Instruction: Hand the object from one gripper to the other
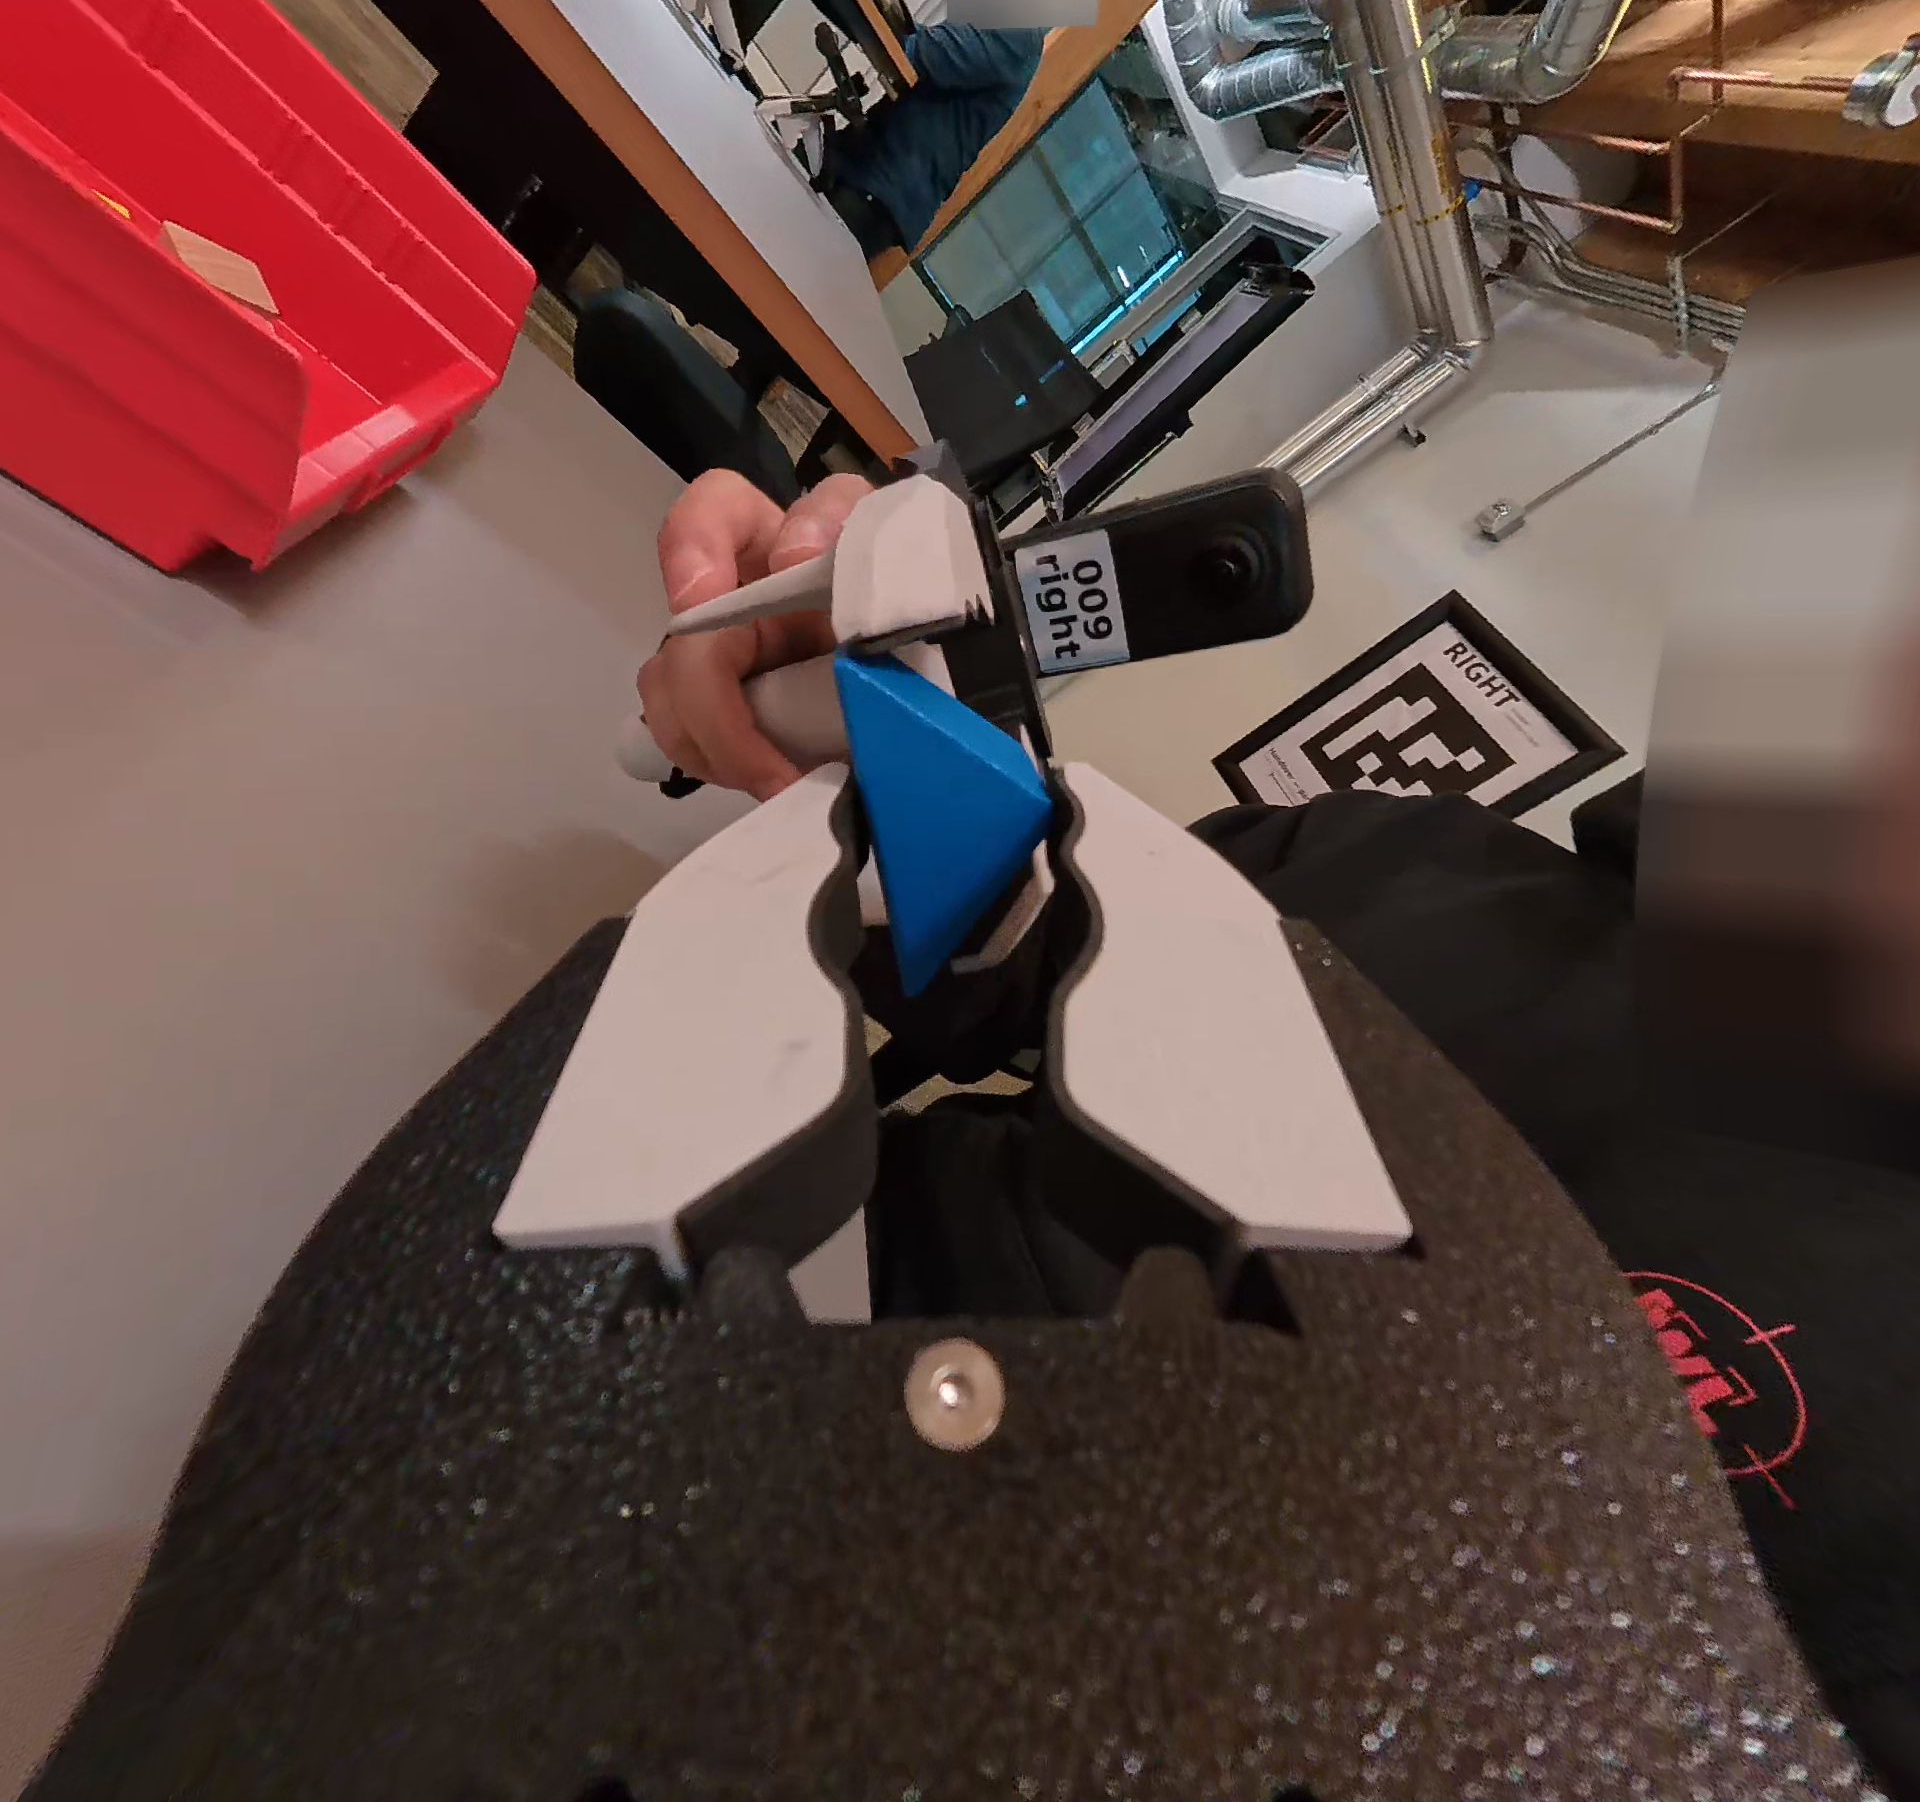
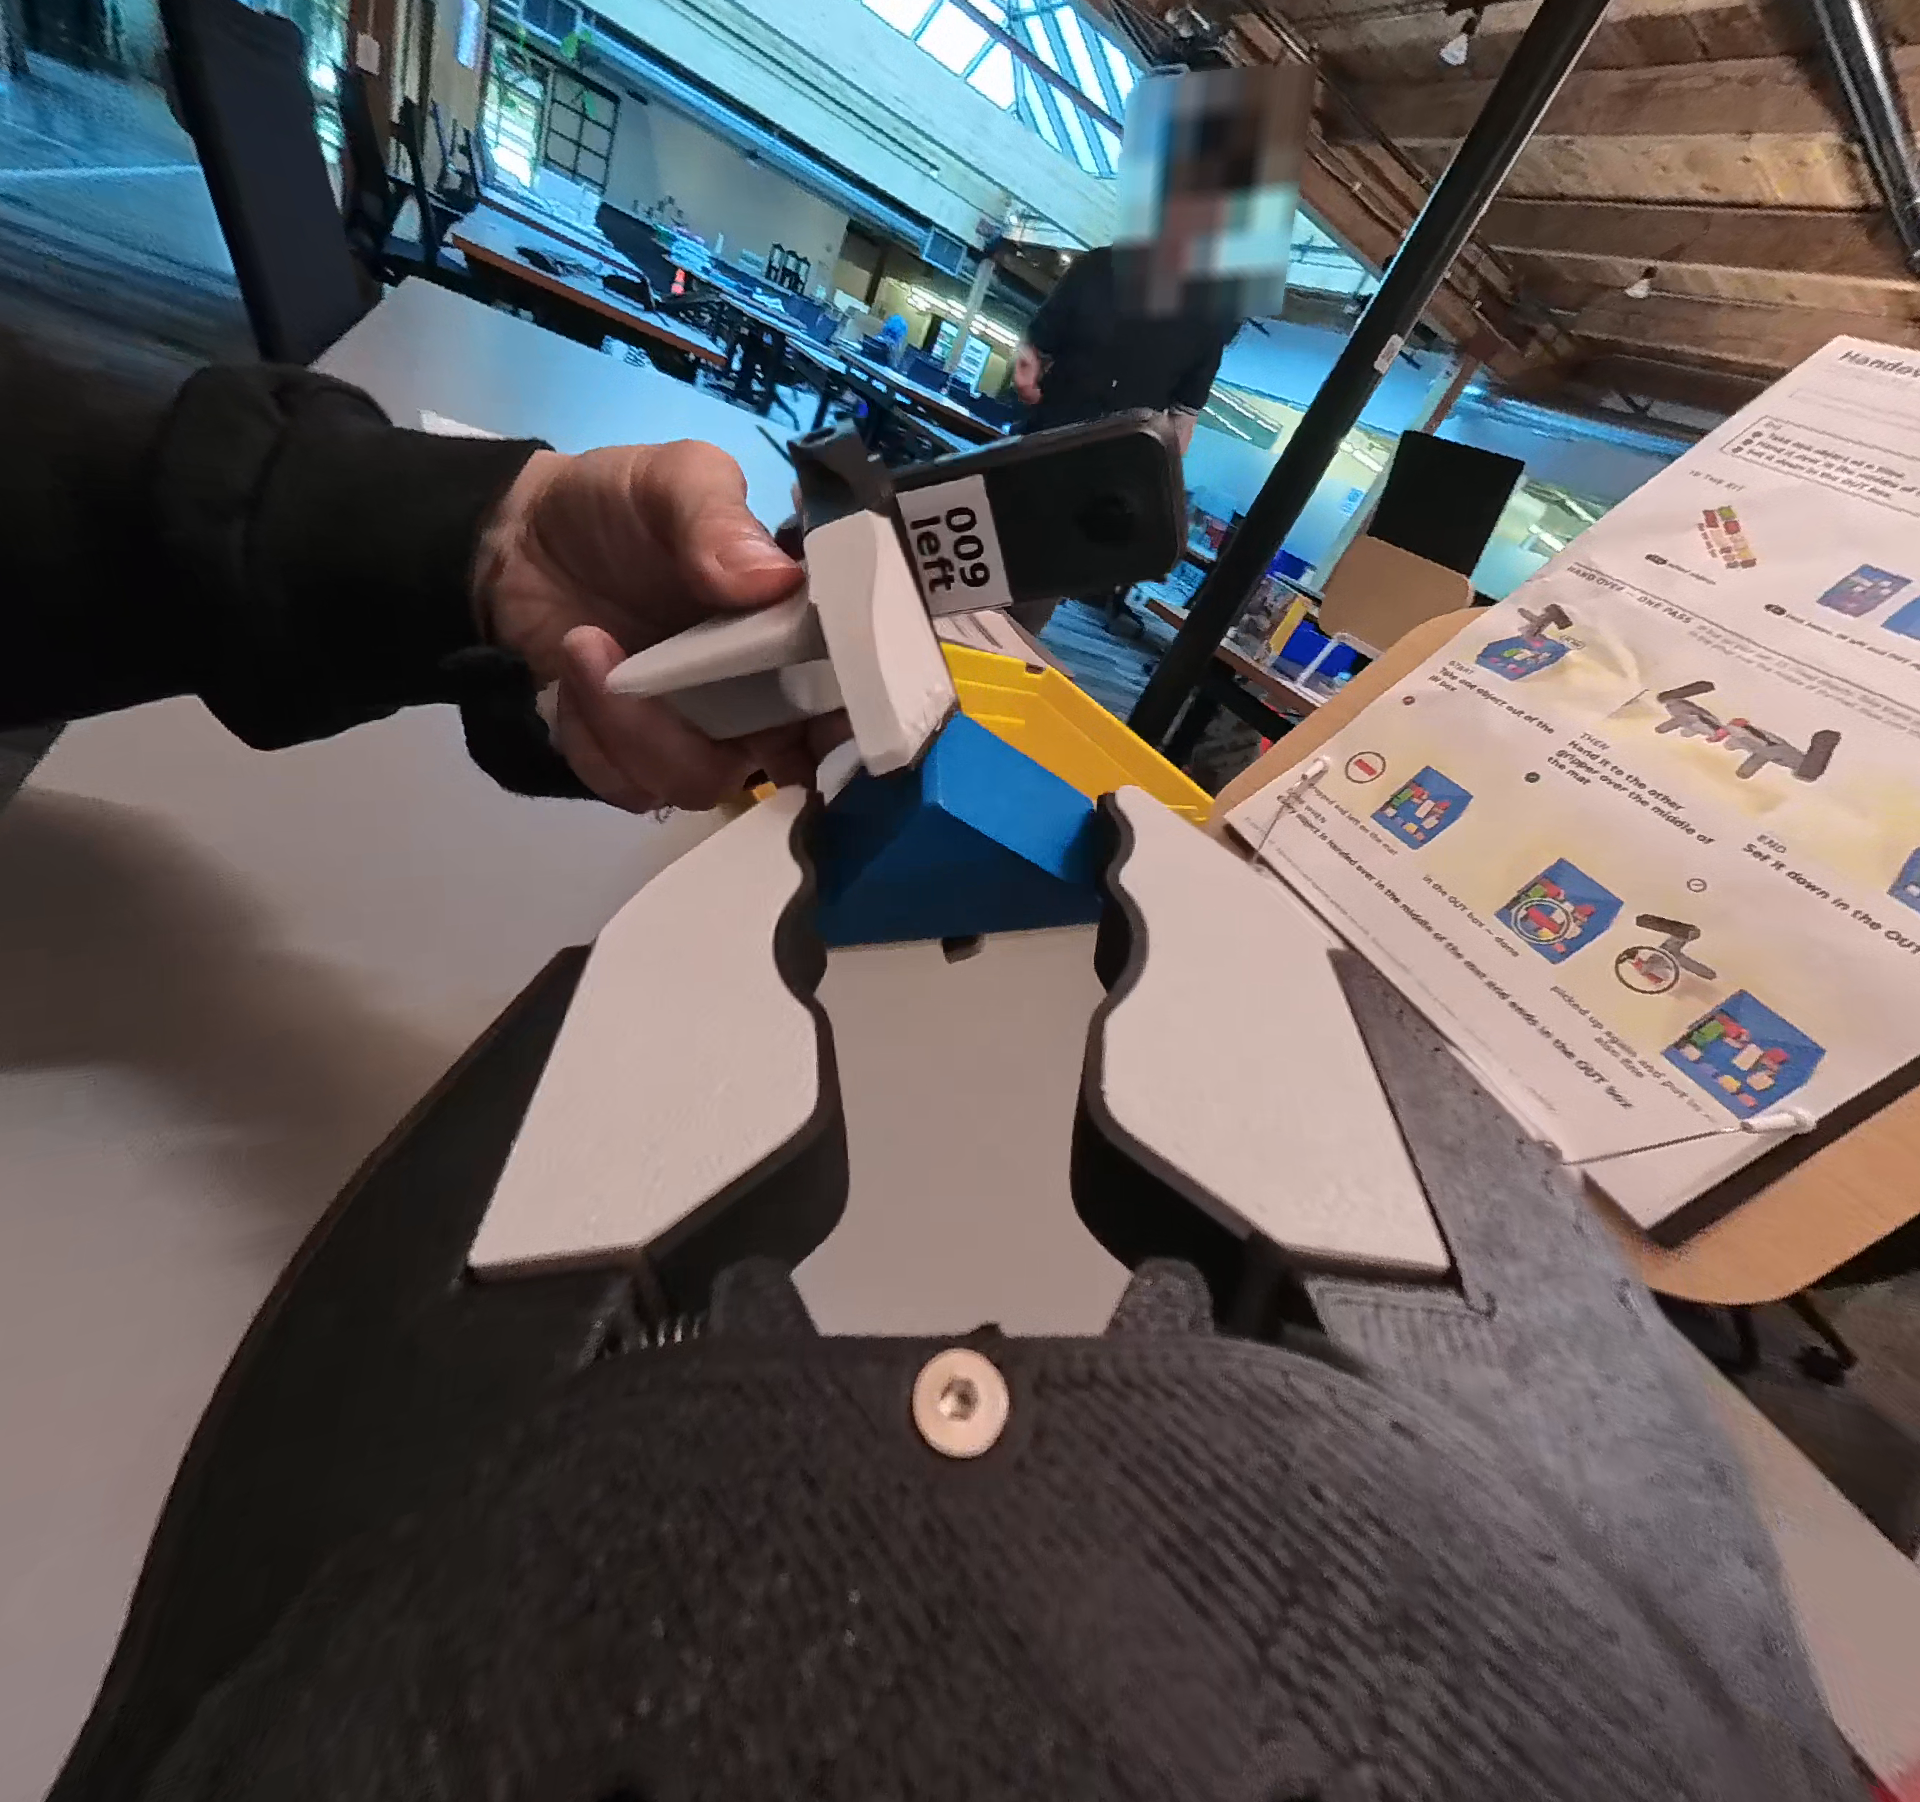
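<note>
Both tongs grasp the blue triangular plastic block (image 2: 966,848) — right tongs (image 2: 956,859) across its ends, left tongs (image 1: 951,848) across its faces. The giving tongs should release only once the others hold firmly — which gives, the views do not tell.

The blue wedge block (image 2: 966,848) looks matt, smooth plastic. Each gripper (image 1: 951,817) has matt white plastic fingers (image 1: 717,1014) on a grainy, speckled black body. At ten o'clock, the red bin (image 1: 260,298) is glossy plastic. The desk (image 1: 312,765) is smooth and matt grey.
</note>
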### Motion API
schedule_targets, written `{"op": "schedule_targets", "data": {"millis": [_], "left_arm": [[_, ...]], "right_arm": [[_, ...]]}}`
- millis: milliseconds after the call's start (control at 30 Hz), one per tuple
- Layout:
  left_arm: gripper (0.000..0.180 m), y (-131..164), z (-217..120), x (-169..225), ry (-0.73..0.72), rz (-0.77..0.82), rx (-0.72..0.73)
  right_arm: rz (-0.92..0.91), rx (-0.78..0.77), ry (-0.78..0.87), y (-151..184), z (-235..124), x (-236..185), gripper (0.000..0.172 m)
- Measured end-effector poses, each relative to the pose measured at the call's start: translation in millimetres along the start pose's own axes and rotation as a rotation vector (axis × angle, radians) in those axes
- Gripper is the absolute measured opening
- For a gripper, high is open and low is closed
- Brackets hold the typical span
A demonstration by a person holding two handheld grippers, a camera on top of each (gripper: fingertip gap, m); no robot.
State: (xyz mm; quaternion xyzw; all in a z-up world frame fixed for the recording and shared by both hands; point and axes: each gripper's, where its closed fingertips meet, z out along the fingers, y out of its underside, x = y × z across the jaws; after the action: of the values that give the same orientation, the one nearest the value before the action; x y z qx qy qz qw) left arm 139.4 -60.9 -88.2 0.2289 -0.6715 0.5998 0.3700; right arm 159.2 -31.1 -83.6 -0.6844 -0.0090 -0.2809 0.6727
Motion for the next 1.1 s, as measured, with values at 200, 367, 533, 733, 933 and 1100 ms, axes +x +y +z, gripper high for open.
{"op": "schedule_targets", "data": {"millis": [200,367,533,733,933,1100], "left_arm": [[0.031,-3,2,-2,0.007,-0.005,0.021],[0.032,-7,1,0,0.033,-0.016,0.039],[0.032,-1,6,0,0.045,-0.019,0.017],[0.031,-1,7,-2,0.049,-0.027,0.031],[0.048,-6,3,-18,-0.086,0.005,0.066],[0.044,-18,-21,-30,-0.299,0.164,0.134]], "right_arm": [[0.037,0.05,0.01,-1,-2,3,0.049],[0.002,0.009,0.019,5,-1,4,0.075],[-0.007,-0.005,-0.001,8,0,1,0.065],[-0.005,-0.011,-0.003,9,-1,1,0.061],[0.026,-0.04,0.02,12,-3,9,0.057],[0.028,-0.1,0.175,22,-32,52,0.057]]}}
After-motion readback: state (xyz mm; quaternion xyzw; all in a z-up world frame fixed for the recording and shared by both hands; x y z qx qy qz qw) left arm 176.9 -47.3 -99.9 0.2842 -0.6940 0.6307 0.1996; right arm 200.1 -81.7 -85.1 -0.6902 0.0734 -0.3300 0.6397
